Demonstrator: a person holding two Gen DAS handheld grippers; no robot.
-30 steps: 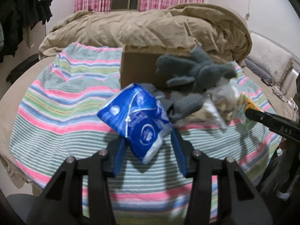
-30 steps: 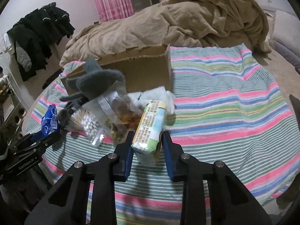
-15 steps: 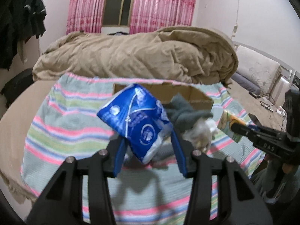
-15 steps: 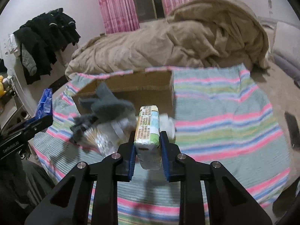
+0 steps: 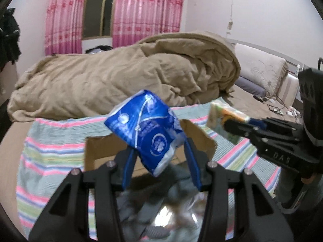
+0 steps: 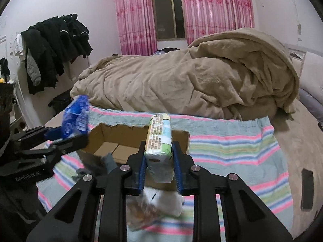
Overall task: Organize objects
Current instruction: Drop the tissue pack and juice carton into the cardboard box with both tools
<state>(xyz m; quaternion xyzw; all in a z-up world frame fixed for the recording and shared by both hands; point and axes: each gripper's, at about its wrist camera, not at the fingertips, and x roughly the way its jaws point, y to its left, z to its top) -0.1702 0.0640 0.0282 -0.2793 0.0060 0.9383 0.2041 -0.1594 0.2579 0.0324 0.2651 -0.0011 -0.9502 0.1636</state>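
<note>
My left gripper (image 5: 159, 163) is shut on a blue plastic packet (image 5: 145, 129) and holds it up over the near edge of an open cardboard box (image 5: 99, 151). My right gripper (image 6: 159, 171) is shut on a green and yellow tissue pack (image 6: 159, 143), raised in front of the same box (image 6: 113, 139). In the left wrist view the right gripper (image 5: 230, 123) shows with its pack (image 5: 224, 119). In the right wrist view the left gripper (image 6: 66, 137) shows with the blue packet (image 6: 75, 117). A pile of grey soft items and clear bags (image 5: 167, 207) lies below the grippers.
The box stands on a striped towel (image 6: 232, 151) spread over the bed. A big tan duvet (image 6: 191, 80) is heaped behind it. A dark phone (image 6: 306, 189) lies at the right on the bed. Dark clothes (image 6: 52, 48) hang at the left.
Both grippers have lifted their items off the pile and moved forward toward the box. The pile now sits low, under the fingers, and the open box top shows.
</note>
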